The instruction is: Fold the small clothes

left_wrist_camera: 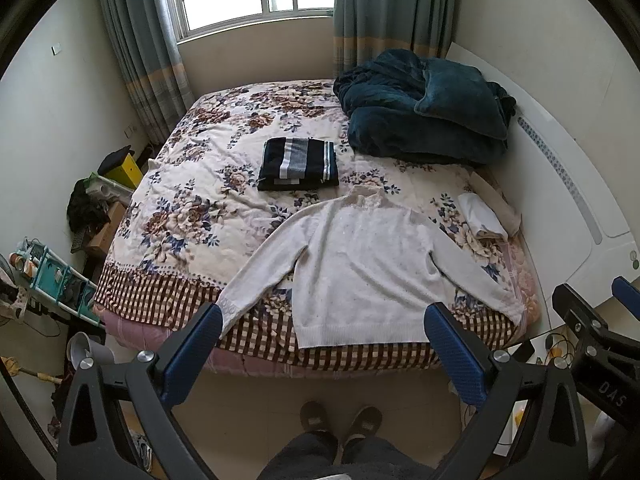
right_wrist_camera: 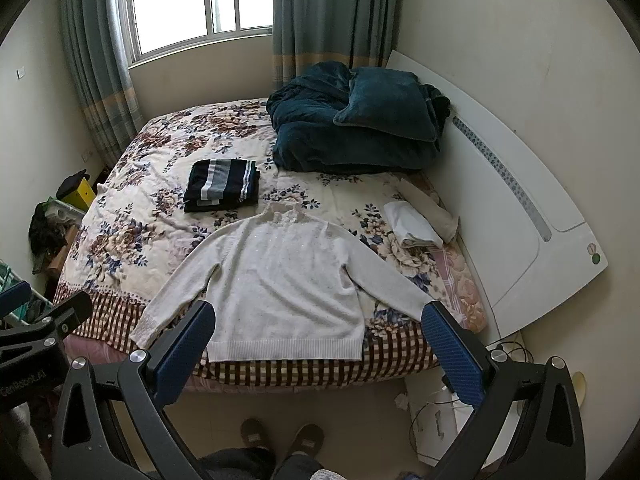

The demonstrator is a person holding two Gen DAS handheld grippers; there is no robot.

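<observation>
So: white sweater (left_wrist_camera: 360,264) lies flat, front up, on the floral bedspread (left_wrist_camera: 192,216), hem at the near bed edge, collar pointing 12 o'clock, both sleeves splayed down toward 7 and 5 o'clock. Nothing folded on it yet.

Left gripper (left_wrist_camera: 324,344) is spread wide and empty, hanging above the hem, not touching. Right gripper (right_wrist_camera: 320,344): same, wide apart, empty, over the hem in its own view.

Striped dark garment (left_wrist_camera: 298,164) sits already folded at 11 o'clock of the collar, near but apart. Teal blanket (left_wrist_camera: 424,112) heaped at 1 o'clock, well apart. Small white folded item (left_wrist_camera: 480,216) at 3 o'clock, near the right shoulder.

My read on the next step, sleeve fold:
- Take one cuff per gripper; left cuff (left_wrist_camera: 228,308) lies on the checked border.
- Pinch the knit only. The bedspread is soft and may come up with it.
- Carry each sleeve across the chest and lay it flat.
- Knit stretches, so lift rather than drag.
- Keep the hem from sliding off the edge; it's right at the drop.
- Then hem to collar.
</observation>
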